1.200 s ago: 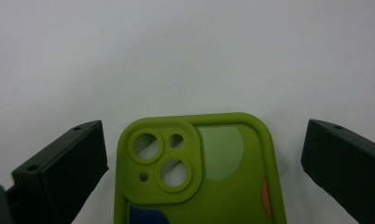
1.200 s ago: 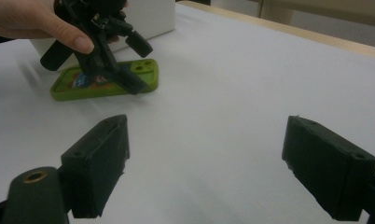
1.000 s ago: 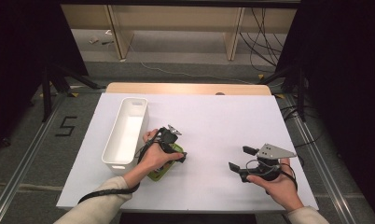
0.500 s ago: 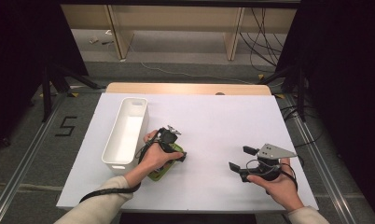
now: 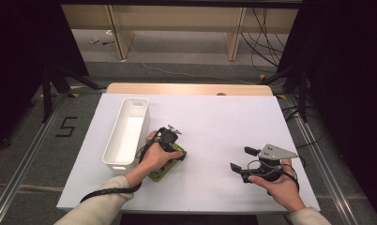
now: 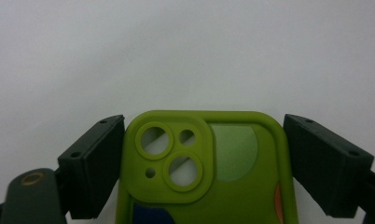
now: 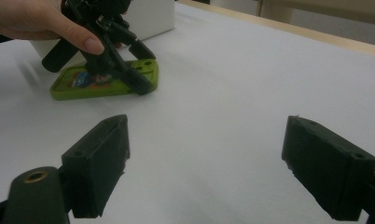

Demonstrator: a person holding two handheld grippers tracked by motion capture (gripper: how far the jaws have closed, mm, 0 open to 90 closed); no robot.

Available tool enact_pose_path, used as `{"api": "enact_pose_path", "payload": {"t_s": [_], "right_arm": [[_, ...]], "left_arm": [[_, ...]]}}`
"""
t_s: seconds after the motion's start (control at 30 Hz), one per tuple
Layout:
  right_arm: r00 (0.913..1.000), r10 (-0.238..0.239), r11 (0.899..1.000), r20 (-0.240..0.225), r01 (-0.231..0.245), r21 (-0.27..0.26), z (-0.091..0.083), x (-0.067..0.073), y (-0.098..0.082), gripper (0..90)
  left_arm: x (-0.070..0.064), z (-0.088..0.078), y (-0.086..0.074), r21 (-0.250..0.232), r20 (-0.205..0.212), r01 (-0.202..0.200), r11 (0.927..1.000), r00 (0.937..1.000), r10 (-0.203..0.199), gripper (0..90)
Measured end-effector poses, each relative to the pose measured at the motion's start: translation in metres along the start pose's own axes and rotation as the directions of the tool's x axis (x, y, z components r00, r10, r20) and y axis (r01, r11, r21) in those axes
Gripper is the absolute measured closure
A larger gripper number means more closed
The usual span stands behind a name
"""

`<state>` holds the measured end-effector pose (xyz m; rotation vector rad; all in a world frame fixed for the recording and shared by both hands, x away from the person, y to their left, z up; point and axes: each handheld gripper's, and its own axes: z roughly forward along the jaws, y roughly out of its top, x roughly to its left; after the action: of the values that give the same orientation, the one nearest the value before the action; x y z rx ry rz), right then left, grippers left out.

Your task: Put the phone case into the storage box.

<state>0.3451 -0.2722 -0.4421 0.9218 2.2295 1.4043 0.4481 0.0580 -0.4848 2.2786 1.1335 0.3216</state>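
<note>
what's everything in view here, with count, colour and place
phone case: 1, green, flat on the table beside the bin, between the left gripper's jaws
bin: 1, white, long and open-topped, left part of the table
table: 1, white top with a wooden far edge
left gripper: 1, black, over the case, jaws have just been closing, left jaw at the case's edge, small gap at the right one
right gripper: 1, black with a grey plate, right part of the table, jaws open with nothing between them
hands: 2, one on each gripper

Left gripper (image 5: 173, 154) points down, jaws just closing, still slightly apart; right gripper (image 5: 242, 159) rests level, jaws wide apart.
</note>
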Motion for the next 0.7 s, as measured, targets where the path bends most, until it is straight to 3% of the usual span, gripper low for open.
{"api": "enact_pose_path", "payload": {"t_s": [0.33,0.7], "right_arm": [[1.0,0.0,1.0,0.0,0.0,0.001,-0.0001,-0.0001,-0.0001,16.2],[1.0,-0.002,1.0,0.0,0.002,0.001,0.0001,0.0,-0.0002,16.2]], "left_arm": [[-0.0022,-0.0004,0.0024,0.024,-0.018,0.016,0.9996,0.9997,-0.015,16.0],[-0.0015,-0.0002,0.0019,0.02,-0.011,0.016,0.9997,0.9998,-0.015,15.6]]}}
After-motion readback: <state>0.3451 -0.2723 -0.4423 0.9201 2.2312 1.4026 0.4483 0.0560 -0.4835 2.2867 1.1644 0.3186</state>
